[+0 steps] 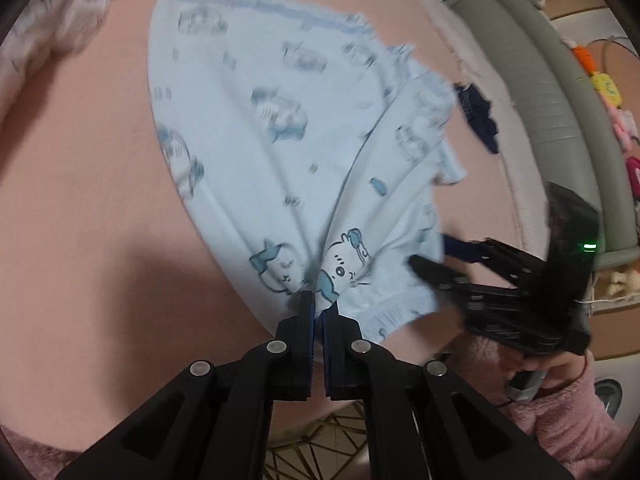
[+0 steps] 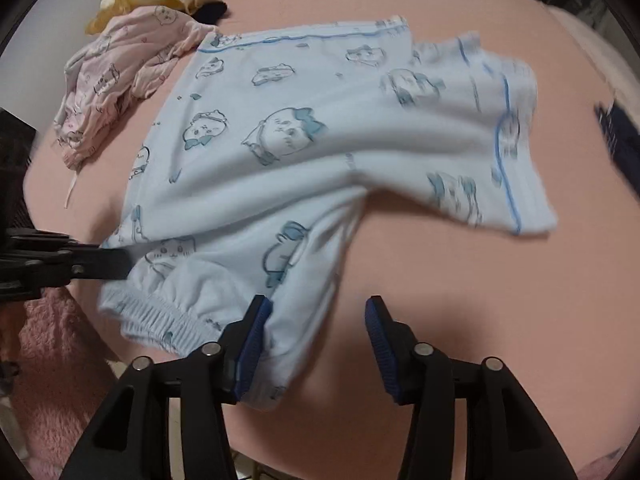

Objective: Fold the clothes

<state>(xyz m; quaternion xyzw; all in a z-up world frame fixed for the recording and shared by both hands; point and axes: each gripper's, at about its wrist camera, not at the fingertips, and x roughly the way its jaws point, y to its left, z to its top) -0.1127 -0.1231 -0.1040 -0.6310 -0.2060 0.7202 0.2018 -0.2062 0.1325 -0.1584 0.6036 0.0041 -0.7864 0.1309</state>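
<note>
The pale blue cotton pyjama garment printed with cartoon animals [image 2: 288, 128] lies spread over the pink bed sheet [image 2: 460, 288], rumpled and not yet folded into any neat shape, so the folding looks barely begun. The left gripper [image 1: 318, 312] is pinched tight on a bunch of the garment near its gathered elastic hem. The right gripper [image 2: 316, 344] stands partly open at that hem, cloth beside one pad but not pinched. A crumpled pink printed garment [image 2: 116, 92] and a yellow cloth [image 2: 160, 0] wait beyond, unfolded.
</note>
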